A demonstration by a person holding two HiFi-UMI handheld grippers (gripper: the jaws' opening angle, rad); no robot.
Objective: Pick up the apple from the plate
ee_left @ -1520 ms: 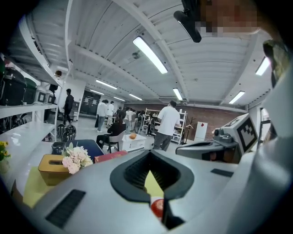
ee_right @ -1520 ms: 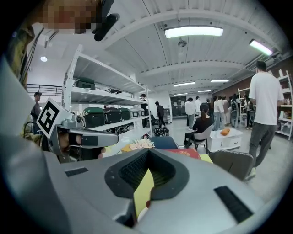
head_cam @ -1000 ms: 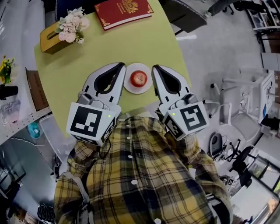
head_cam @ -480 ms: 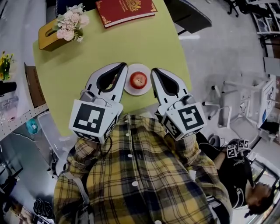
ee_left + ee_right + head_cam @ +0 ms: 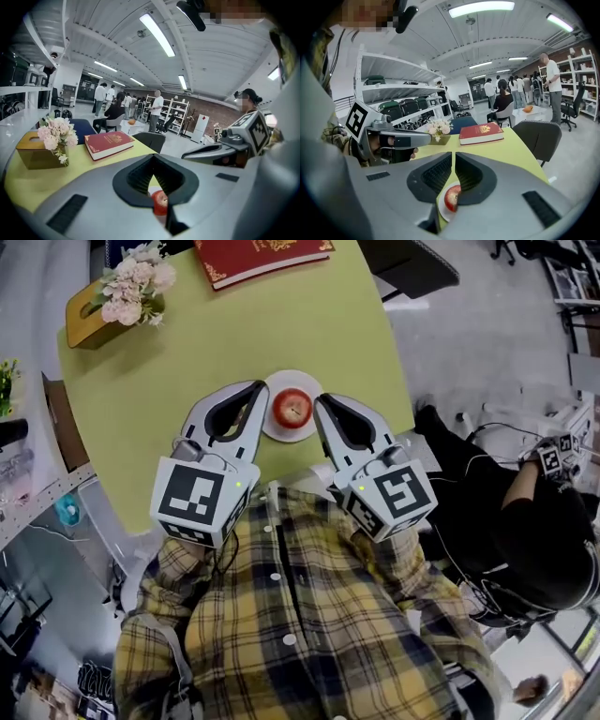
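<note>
Red apple (image 5: 292, 408) sits on the white plate (image 5: 281, 434), on the green surface (image 5: 187, 362), between left gripper (image 5: 260, 388) and right gripper (image 5: 319, 401). Both have fingers pressed together; unopened, they may shove it off the plate.

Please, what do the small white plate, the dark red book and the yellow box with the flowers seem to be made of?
Small white round plate: probably glazed ceramic or melamine, judging by its smooth, even white rim.
Dark red book: a hardcover, perhaps cloth or leatherette, with gold ornament printed on it.
Mustard-yellow box: matte, flat sides, possibly wood or leatherette. It is too small to tell.
</note>
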